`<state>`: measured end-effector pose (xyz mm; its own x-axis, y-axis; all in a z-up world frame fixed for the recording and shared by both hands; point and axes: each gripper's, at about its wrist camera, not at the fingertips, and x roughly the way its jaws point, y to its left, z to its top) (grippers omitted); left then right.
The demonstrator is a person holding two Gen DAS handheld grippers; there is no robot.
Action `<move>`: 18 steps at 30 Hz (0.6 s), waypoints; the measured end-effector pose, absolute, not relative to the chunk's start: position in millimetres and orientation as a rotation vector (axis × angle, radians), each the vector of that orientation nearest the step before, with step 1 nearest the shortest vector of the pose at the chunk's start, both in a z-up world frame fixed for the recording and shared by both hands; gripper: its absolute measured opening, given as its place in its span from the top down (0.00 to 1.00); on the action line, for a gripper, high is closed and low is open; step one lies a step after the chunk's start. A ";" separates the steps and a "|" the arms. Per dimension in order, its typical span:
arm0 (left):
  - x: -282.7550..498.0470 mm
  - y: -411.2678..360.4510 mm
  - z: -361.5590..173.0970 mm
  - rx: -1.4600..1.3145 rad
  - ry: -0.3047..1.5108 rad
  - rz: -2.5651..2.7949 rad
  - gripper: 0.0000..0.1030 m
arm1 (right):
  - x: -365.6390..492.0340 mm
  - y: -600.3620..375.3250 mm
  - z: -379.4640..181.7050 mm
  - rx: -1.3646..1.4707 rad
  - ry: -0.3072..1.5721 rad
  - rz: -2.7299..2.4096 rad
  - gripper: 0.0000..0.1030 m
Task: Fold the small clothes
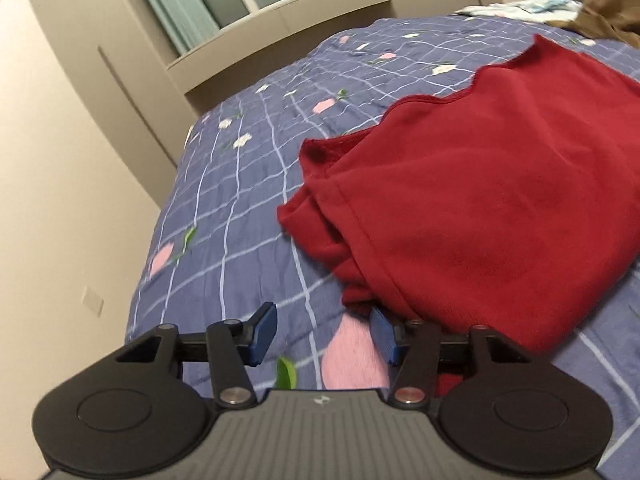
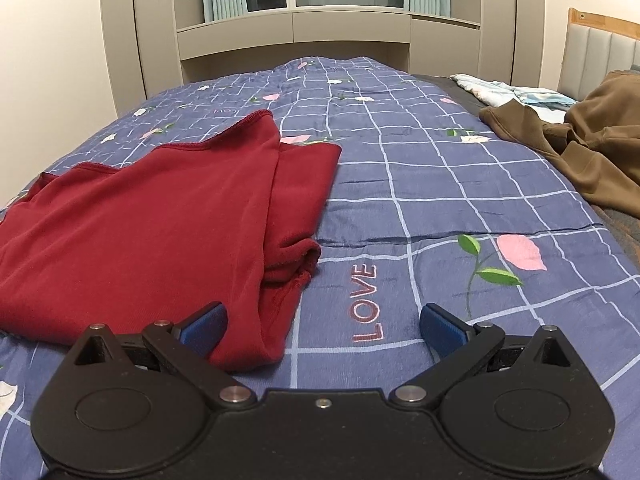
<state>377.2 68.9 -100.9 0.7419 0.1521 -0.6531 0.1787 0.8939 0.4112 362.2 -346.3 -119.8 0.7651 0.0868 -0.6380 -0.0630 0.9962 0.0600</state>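
A dark red garment point(image 1: 480, 208) lies partly folded on the blue checked bedspread point(image 1: 240, 220), its sides turned in. My left gripper point(image 1: 324, 334) hovers low at its near left corner, jaws apart, with only bedspread between them. The right blue pad point(image 1: 384, 334) sits right at the cloth's hem; whether it touches I cannot tell. In the right wrist view the same red garment point(image 2: 140, 232) fills the left side. My right gripper point(image 2: 323, 330) stands open over its near right corner, and the folded edge lies just inside the left finger point(image 2: 204, 328).
A brown garment point(image 2: 592, 148) lies crumpled at the right of the bedspread point(image 2: 440, 184), with a pale blue-and-white cloth point(image 2: 516, 92) behind it. A padded headboard point(image 2: 600, 48) stands at the far right. Beige cabinets point(image 2: 340, 28) and a window line the far wall.
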 end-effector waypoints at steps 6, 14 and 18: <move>374.3 62.6 -111.0 0.528 0.711 -0.116 0.89 | 361.1 -346.0 -120.8 0.034 0.690 0.082 0.00; 370.9 49.9 -120.3 0.667 0.646 -0.074 0.66 | 361.0 -346.0 -121.2 0.035 0.690 0.082 0.00; 373.2 53.4 -120.3 0.680 0.640 -0.100 0.65 | 360.9 -346.4 -121.4 0.034 0.690 0.082 0.00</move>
<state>373.2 53.4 -120.3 0.8054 0.1158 -0.5814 0.2880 0.7807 0.5545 360.9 -346.4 -121.4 0.7682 0.0871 -0.6342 -0.0643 0.9962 0.0589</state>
